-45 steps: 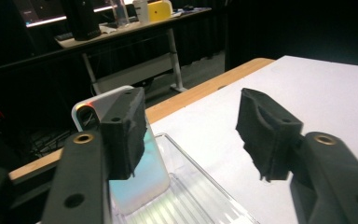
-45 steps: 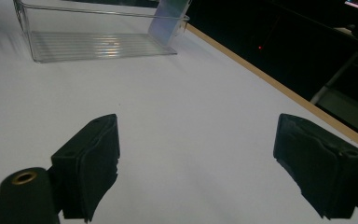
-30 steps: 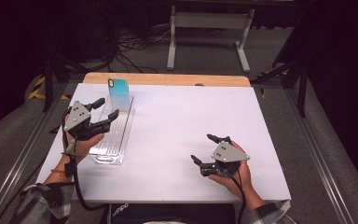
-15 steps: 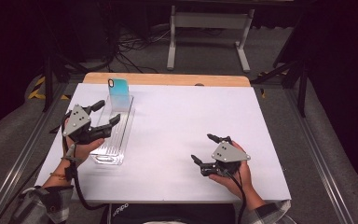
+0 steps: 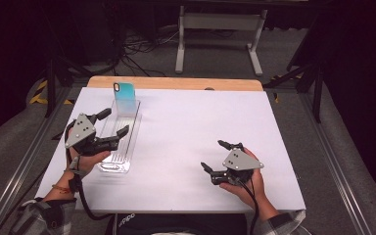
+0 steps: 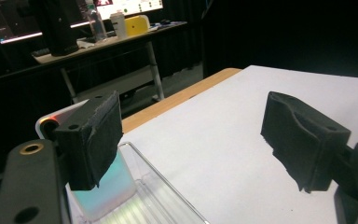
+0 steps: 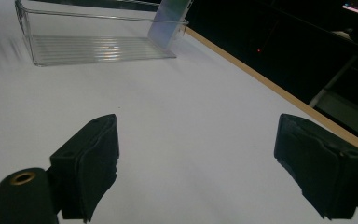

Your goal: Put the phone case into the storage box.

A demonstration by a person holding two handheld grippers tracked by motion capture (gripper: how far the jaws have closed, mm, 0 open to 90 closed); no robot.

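The rigid, light, slippery clear plastic tray lies at the white counter's left, a turquoise phone propped inside; left tongs have just been opening, empty, right tongs gape; grip its thin wall.

You see big white table top with light wood strip at far edge. Grey metal stand behind, on grey carpet floor.
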